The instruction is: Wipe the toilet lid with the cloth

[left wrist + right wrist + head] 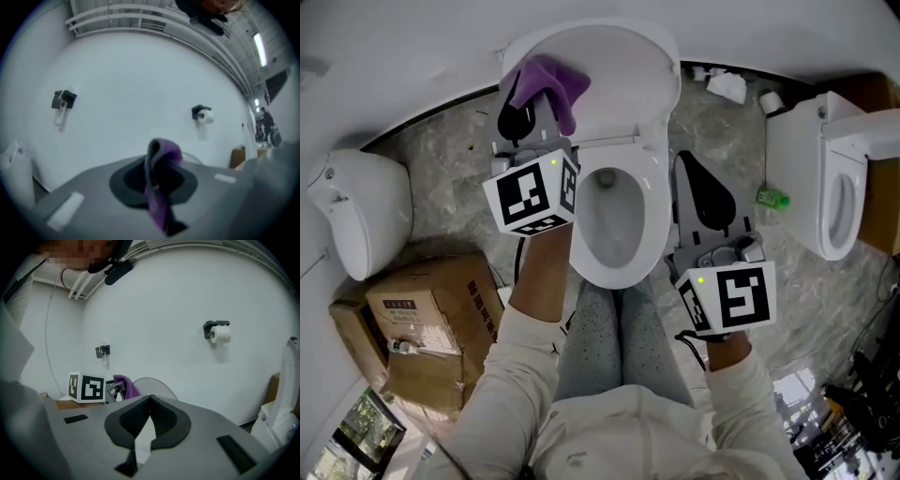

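Observation:
The white toilet's lid (614,61) stands raised behind the open bowl (614,220). A purple cloth (551,82) is bunched against the left part of the lid, with my left gripper (525,111) shut on it. In the left gripper view the cloth (161,192) hangs out between the jaws in front of the white wall. My right gripper (705,192) hovers to the right of the bowl, shut and empty. In the right gripper view its jaws (150,399) meet, and the lid (157,387) and the cloth (126,383) show beyond them.
Cardboard boxes (422,319) sit on the floor at the left, next to another white toilet (361,211). A third toilet (830,178) and a green bottle (773,198) are at the right. A toilet paper roll (220,333) hangs on the wall. The person's knees face the bowl.

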Motion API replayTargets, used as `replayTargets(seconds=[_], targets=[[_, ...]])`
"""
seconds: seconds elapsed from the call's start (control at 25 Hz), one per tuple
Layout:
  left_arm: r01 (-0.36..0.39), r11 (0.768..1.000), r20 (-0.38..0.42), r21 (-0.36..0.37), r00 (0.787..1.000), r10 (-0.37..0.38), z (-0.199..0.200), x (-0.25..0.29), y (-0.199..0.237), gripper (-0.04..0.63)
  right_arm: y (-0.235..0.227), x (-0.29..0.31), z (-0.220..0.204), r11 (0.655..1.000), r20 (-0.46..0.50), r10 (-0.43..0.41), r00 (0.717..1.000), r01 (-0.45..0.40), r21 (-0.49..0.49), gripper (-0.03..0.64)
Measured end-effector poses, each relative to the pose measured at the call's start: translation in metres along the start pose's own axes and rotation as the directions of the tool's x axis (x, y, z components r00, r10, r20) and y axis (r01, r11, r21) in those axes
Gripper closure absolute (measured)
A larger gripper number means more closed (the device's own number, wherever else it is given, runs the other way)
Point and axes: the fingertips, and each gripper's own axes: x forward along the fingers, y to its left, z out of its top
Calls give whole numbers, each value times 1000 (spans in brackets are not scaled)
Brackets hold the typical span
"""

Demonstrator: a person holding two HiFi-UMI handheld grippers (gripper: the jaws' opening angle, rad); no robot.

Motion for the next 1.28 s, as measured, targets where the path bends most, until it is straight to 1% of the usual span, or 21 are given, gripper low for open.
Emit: replayTargets(seconds=[0.12,0.28,0.36,0.48,0.52,0.6,0.68,0.76,0.84,0.92,1.0,1.08,1.12,1.2,1.28], targets=[[-36,999,-28,7,999,36,-14,14,-4,581,-7,3,-1,1000,-2,-7,1000,7,8,601],[-42,999,-52,5,998,42,-31,37,-18,581,-18,8,-4,1000,-13,-16,1000,16,17,600],[-54,999,-51,3,997,54,-34,48,-24,581,-24,10,-6,1000,-19,-22,1000,22,21,601],[-67,998,-27,-10,997,66,-34,62,-37,581,-34,10,-12,999,-31,-36,999,37,28,601],[-48,999,-16,-15,999,47,-33,65,-46,581,-37,9,-13,999,-34,-41,999,42,31,601],[41,999,7,12,999,-41,-32,70,-77,581,-41,8,-17,998,-41,-48,998,50,36,601],[143,988,10,58,990,-144,-36,75,-114,581,-45,7,-20,998,-48,-55,997,57,38,601],[216,973,2,79,976,-216,-43,78,-143,581,-50,6,-24,997,-56,-61,997,64,40,601],[269,956,-14,120,963,-269,-54,79,-163,581,-54,5,-27,997,-63,-64,996,67,44,601],[293,943,-40,158,956,-291,-66,77,-165,581,-56,6,-31,997,-69,-60,996,64,47,600],[276,945,-71,173,961,-267,-80,73,-146,581,-57,8,-34,997,-75,-52,996,56,49,601],[225,957,-97,182,973,-211,-93,67,-112,581,-55,11,-35,998,-77,-41,996,45,50,601],[188,965,-107,184,980,-170,-99,63,-91,581,-53,13,-36,998,-77,-34,996,38,51,601],[89,980,-125,177,990,-68,-110,54,-45,580,-50,17,-37,998,-78,-18,997,22,51,601],[-20,985,-139,169,989,44,-120,43,-4,580,-47,20,-41,999,-82,-4,997,9,51,601]])
